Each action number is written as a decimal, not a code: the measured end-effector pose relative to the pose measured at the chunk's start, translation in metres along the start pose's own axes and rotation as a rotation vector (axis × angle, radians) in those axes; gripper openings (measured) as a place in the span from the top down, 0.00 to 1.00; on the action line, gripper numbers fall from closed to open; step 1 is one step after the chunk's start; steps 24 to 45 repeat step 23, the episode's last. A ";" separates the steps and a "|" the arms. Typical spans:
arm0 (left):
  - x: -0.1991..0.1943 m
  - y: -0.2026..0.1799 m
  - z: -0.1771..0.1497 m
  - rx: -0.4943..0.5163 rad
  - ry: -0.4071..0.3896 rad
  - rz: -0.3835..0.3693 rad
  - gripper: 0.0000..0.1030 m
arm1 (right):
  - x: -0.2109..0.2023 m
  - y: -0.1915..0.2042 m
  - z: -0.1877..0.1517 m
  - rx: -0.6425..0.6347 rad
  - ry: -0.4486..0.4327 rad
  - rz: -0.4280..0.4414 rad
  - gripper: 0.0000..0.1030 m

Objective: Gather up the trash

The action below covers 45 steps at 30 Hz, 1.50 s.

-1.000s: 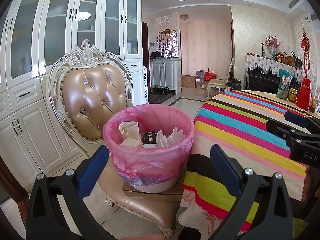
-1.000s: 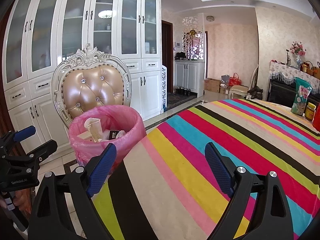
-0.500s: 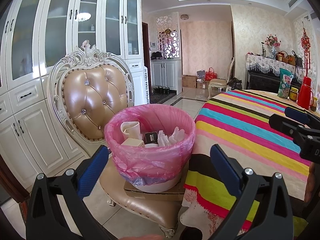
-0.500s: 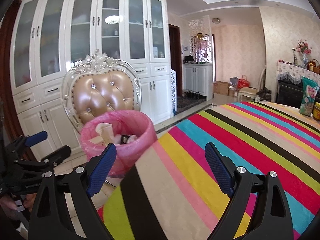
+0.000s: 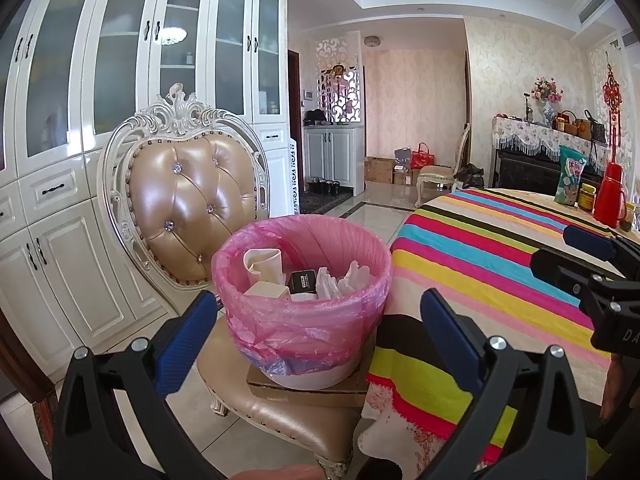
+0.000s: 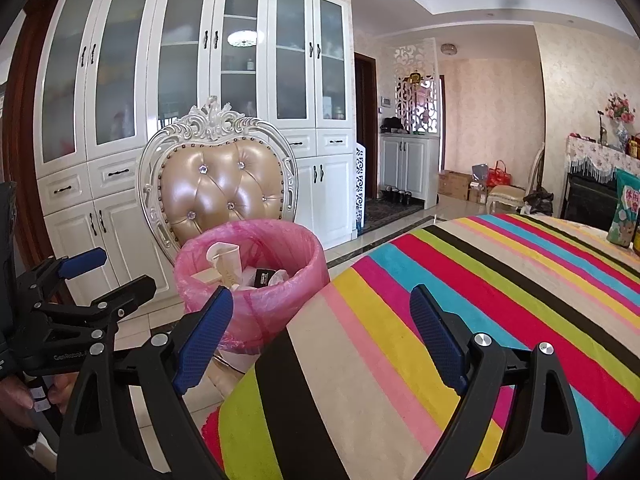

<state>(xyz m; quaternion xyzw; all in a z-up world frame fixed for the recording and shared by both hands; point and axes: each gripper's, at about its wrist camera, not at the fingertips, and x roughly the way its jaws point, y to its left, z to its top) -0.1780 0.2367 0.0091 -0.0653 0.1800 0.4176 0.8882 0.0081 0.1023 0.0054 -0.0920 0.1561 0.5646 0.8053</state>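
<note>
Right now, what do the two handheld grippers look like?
Both match. The left gripper and right gripper have matte black triangular frames with silver bolts, and long flat fingers faced with textured blue pads. The left gripper's body carries white lettering in the right wrist view. No cables or sleeves show.

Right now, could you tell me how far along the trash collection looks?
Done: the pink-lined bin on the chair already holds a crumpled cup, a black box and tissues. In hand: nothing; the left gripper and right gripper are open and empty. Left: no loose trash shows on the striped tablecloth.
</note>
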 end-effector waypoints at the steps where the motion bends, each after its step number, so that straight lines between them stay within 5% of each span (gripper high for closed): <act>1: -0.001 0.000 0.000 0.000 -0.002 0.005 0.04 | -0.001 0.000 0.000 0.001 -0.001 0.003 0.18; 45: -0.004 0.007 -0.001 -0.030 0.002 0.039 0.04 | 0.002 0.008 0.001 -0.019 0.001 0.026 0.18</act>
